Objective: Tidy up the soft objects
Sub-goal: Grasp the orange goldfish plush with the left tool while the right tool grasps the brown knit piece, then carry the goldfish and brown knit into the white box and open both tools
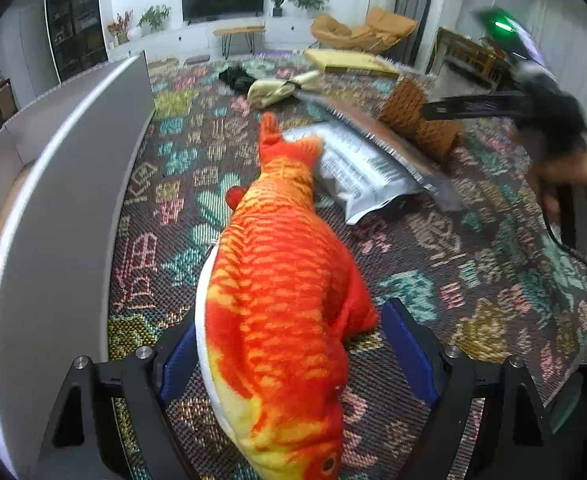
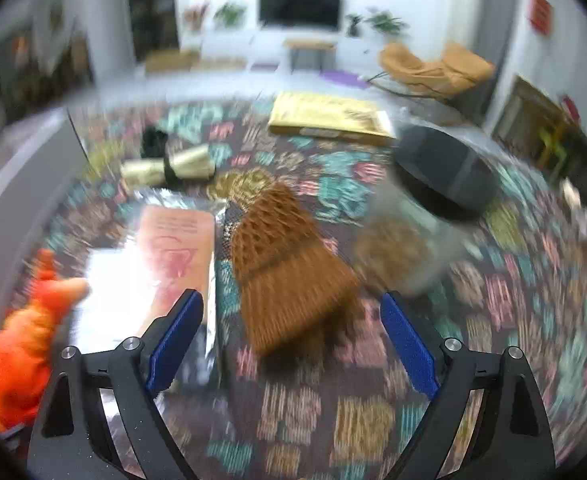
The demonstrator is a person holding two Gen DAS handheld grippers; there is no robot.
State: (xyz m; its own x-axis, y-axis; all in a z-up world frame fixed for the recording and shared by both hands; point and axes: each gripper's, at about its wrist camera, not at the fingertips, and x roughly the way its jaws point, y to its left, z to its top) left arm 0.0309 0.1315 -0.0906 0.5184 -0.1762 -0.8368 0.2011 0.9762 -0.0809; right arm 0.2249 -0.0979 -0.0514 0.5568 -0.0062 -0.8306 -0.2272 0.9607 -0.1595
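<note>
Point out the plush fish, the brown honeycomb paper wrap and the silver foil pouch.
plush fish (image 1: 281, 280), left wrist view, on the middle of its orange body.
brown honeycomb paper wrap (image 2: 289, 276), right wrist view, on its middle.
silver foil pouch (image 1: 357, 172), left wrist view, on its printed face.

The plush fish is orange-red with yellow patches and a white belly; it lies lengthwise on the patterned rug, tail toward the far edge, close beside the grey box wall at the rug's left edge. The silver foil pouch lies flat, touching the fish's tail. The brown honeycomb paper wrap lies crumpled just beside the pouch. A gold bundle with a black band rests farther back, and a flat gold packet sits at the far edge.
</note>
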